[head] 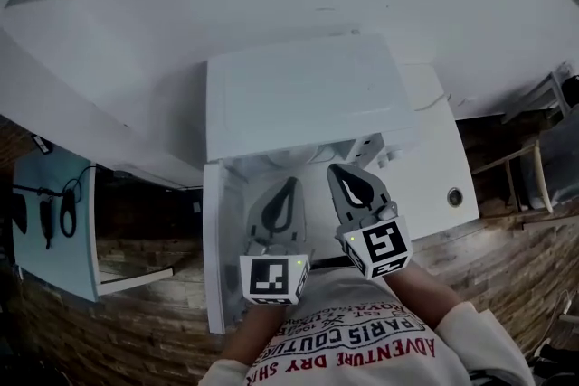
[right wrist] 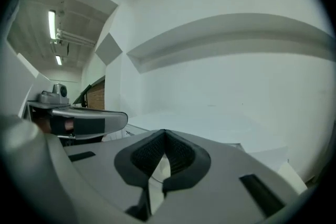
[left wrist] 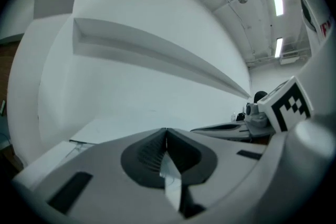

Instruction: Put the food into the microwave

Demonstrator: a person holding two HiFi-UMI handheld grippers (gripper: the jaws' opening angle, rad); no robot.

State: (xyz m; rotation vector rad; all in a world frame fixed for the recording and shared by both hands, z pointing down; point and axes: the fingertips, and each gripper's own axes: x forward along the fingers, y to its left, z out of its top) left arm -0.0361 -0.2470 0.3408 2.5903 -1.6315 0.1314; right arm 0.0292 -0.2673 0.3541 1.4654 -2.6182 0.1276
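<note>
Food: not identifiable in any view. A pale rounded shape (head: pixel 291 160) lies on the cavity floor just behind the gripper tips; whether it is a plate of food or the bare turntable cannot be told.
Microwave (head: pixel 308 95): white, at the centre of the head view on a white counter (head: pixel 434 149). Its door (head: pixel 214 258) is swung open at the lower left, leaving the cavity open to reach.
Left gripper (head: pixel 288 190): jaws pressed together with nothing between them, pointing into the opening from just in front.
Right gripper (head: pixel 342 176): also closed and empty, just beside the left one and slightly higher in the frame.
Why so: two empty, closed grippers at the opening suggest the load is either already inside or not picked up — a judgement only.
Around: knobs (head: pixel 391 155) on the microwave's right face; a small round fitting (head: pixel 454 196) on the counter at right; a pale blue panel (head: pixel 54 221) with dark cables at far left; a wooden chair (head: pixel 529 163) at the right edge.
In the way: the open door crowds the left gripper's side — nothing else blocks the opening.
</note>
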